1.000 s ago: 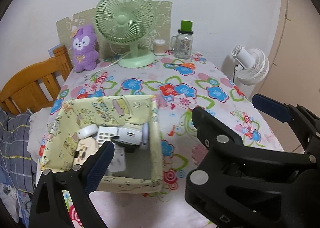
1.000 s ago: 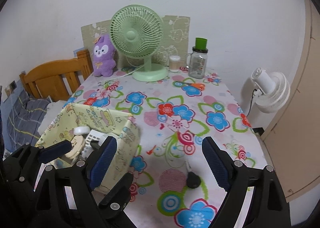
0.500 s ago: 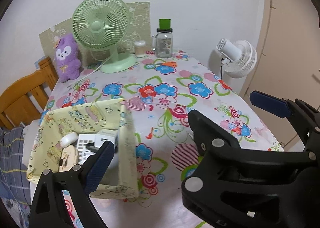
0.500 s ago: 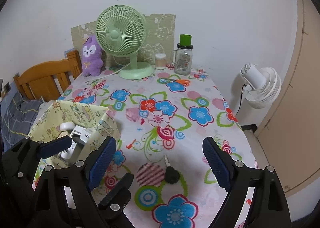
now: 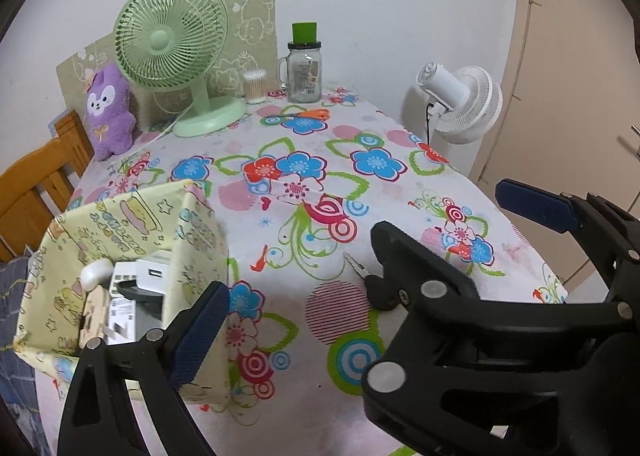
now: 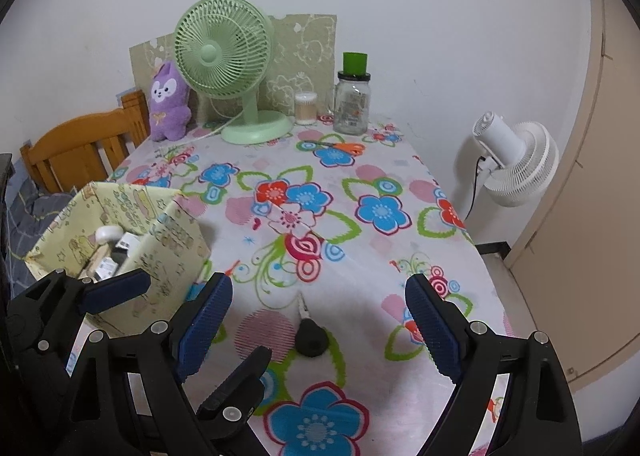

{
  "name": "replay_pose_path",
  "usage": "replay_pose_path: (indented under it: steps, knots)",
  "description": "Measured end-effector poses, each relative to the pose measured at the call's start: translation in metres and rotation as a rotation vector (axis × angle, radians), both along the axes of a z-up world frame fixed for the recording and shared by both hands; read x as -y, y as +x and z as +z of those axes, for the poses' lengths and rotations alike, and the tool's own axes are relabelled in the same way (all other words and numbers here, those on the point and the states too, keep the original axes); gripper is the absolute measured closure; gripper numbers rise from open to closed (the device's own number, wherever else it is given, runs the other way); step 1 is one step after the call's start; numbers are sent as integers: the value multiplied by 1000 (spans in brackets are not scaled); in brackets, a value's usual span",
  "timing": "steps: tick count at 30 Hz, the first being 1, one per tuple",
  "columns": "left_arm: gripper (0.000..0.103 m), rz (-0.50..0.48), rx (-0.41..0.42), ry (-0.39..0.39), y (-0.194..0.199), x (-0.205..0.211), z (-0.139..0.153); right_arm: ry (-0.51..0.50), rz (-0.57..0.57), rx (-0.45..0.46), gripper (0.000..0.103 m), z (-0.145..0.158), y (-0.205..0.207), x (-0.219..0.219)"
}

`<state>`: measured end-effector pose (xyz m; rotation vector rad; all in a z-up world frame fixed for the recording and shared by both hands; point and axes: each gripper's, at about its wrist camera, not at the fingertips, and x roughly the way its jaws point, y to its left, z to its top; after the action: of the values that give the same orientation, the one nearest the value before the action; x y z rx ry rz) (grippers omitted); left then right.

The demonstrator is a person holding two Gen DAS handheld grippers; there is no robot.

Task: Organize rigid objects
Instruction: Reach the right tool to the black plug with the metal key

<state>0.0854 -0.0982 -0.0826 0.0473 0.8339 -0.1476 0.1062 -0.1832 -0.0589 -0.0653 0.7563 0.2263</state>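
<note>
A black-headed key [image 6: 310, 334] lies on the flowered tablecloth [image 6: 380, 211]. My right gripper [image 6: 318, 292] hangs above it, open, with the key showing between its blue pads [image 6: 432, 330]. In the left wrist view the key [image 5: 374, 294] is half hidden behind the right gripper [image 5: 440, 211]. My left gripper [image 5: 316, 316] is beside it, wide, its jaws closing on nothing; its left pad [image 5: 200, 336] overlaps the near corner of the yellow patterned box [image 5: 132, 211]. The box [image 6: 168, 252] holds several white gadgets.
At the back stand a green desk fan [image 5: 172, 39], a purple plush [image 5: 110, 111], a swab pot [image 5: 255, 85] and a green-lidded glass jar [image 5: 304, 71]. Orange scissors [image 5: 310, 114] lie before the jar. A wooden chair [image 5: 32, 191] is left, a white fan [image 5: 460, 103] beyond the right edge.
Both grippers have moved right and lower, away from the box and over the key. The key has come into the left wrist view. Neither gripper's gap visibly differs.
</note>
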Motion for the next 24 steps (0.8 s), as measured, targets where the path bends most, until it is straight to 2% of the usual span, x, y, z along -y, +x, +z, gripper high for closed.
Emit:
replay_pose_path:
  steps: [6, 10, 13, 18, 22, 24]
  knots:
    - [8, 1, -18, -5, 5, 7, -14, 10, -7, -30, 13, -17, 6, 10]
    - [8, 9, 20, 61, 4, 14, -22, 9, -8, -23, 13, -27, 7, 13]
    - [8, 10, 32, 78, 4, 16, -24, 31, -14, -36, 13, -34, 9, 18]
    - [8, -7, 17, 44, 6, 21, -24, 68, -26, -48, 13, -38, 11, 28]
    - [9, -11, -27, 25, 13, 25, -36, 43, -31, -48, 13, -45, 13, 31]
    - [13, -15, -49, 30, 15, 26, -43, 27, -27, -56, 13, -51, 15, 31]
